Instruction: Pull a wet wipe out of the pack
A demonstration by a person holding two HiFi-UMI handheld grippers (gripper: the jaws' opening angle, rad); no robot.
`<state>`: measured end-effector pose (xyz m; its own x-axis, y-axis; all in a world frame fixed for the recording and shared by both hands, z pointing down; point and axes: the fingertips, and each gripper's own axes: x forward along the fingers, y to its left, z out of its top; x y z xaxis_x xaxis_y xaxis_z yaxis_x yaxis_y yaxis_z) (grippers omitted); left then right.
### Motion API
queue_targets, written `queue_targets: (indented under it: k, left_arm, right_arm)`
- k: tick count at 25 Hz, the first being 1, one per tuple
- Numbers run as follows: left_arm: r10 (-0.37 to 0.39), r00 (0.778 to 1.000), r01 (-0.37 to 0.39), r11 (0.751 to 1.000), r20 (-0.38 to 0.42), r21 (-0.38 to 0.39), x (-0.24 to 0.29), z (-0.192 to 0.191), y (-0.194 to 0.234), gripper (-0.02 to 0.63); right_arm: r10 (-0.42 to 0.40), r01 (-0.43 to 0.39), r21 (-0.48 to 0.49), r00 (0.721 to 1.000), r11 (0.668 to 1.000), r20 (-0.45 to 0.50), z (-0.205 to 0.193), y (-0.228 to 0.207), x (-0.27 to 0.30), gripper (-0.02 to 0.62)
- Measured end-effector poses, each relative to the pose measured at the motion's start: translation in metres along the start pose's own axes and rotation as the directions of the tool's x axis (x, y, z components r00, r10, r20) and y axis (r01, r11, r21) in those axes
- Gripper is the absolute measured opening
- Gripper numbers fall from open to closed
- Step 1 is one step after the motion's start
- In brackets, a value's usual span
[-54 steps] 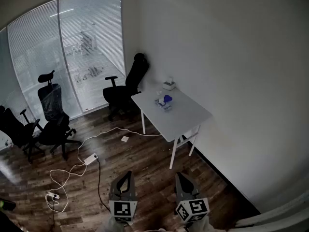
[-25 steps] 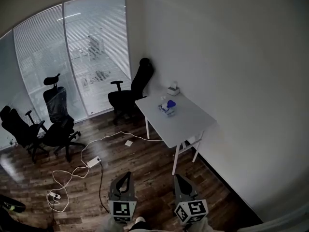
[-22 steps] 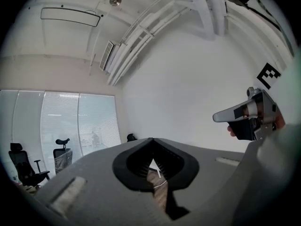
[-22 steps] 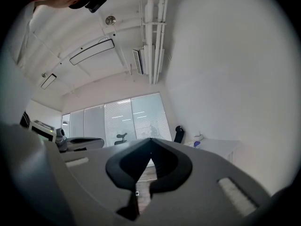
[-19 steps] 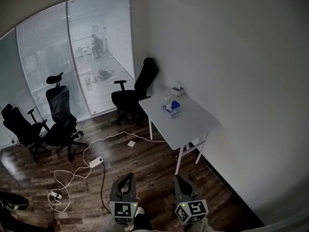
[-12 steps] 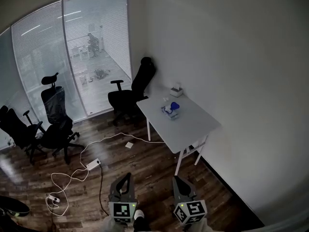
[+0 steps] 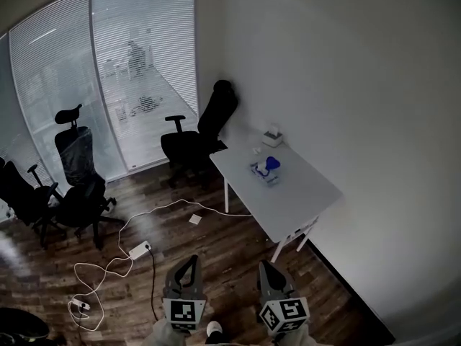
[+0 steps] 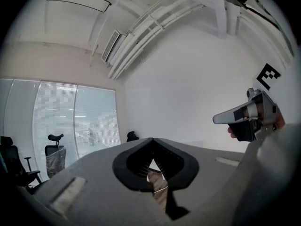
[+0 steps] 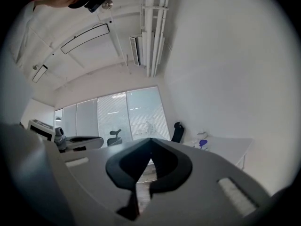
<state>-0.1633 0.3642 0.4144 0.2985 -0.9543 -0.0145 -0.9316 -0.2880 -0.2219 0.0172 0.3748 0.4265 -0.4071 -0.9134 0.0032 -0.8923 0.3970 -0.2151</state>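
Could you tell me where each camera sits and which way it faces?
Head view: on the person's head, steeply down at floor and table; left tongs, right tongs at bottom.
Left gripper view: on left tongs, level, toward the wall; right tongs at right.
Right gripper view: on right tongs, level, toward the window; left tongs at left.
Shared: table in head and right gripper views.

Place: you stand in an office room.
Signs: swivel chairs point(image 7: 73, 161) left, white desk point(image 7: 306, 193) right, blinded glass wall point(image 7: 137, 49) far.
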Motion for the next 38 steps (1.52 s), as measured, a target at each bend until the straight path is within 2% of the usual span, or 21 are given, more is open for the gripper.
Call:
queue_targets:
  k: [8,13,21,31,38]
  left_arm:
    - [0.020,1.000,-0.020,1.000,0.007,0.010,0.045,-0.014,0.082,0.002]
    - [0.026,1.000,-0.026,1.000,-0.017,0.010,0.064,-0.029,0.117,0.002]
    - [0.045,0.999,-0.046,0.999,-0.023,-0.027,0.081,-0.049,0.149,0.002]
    - [0.040,0.999,-0.041,0.999,-0.013,-0.020,0.114,-0.051,0.167,0.002]
    - [0.041,0.999,-0.042,0.999,-0.014,-0.017,0.158,-0.058,0.179,0.002]
  right_arm:
    - [0.018,-0.018,0.000,1.000,1.000,-0.002,-0.002,0.031,0.092,0.005]
    - [0.029,-0.029,0.002,1.000,1.000,-0.007,-0.009,0.043,0.136,0.005]
    - [0.031,-0.031,-0.002,0.999,1.000,-0.036,-0.020,0.051,0.171,0.005]
    - [0.023,-0.023,-0.011,0.999,1.000,-0.030,-0.016,0.043,0.210,0.005]
    - [0.030,-0.031,-0.013,1.000,0.999,-0.005,-0.014,0.025,0.257,0.005]
